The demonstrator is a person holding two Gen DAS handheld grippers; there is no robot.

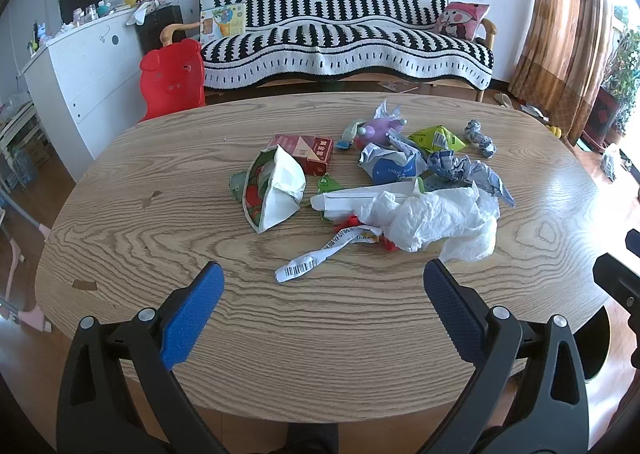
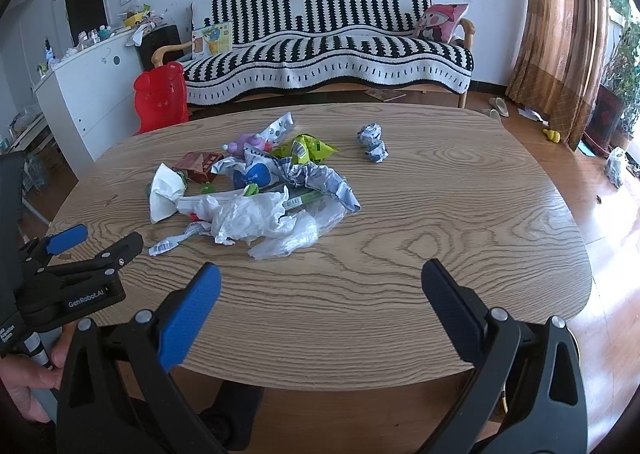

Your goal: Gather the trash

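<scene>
Trash pile [image 1: 384, 182] sits mid-table [image 1: 160, 254], straight ahead of my left gripper [image 1: 322, 286], whose jaws are spread wide and empty. The barcode strip [image 1: 304, 264] lies nearest, pointing away. My right gripper [image 2: 320, 286], also agape, sees it ahead-left.

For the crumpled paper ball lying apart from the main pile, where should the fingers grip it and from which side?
Grip the paper ball across its narrow middle, coming down from above with the right gripper, which is open and on that side. It looks like two crumpled lumps joined in a short row, lying flat on the table, with bare wood all around, so the fingers should fit either side.
</scene>
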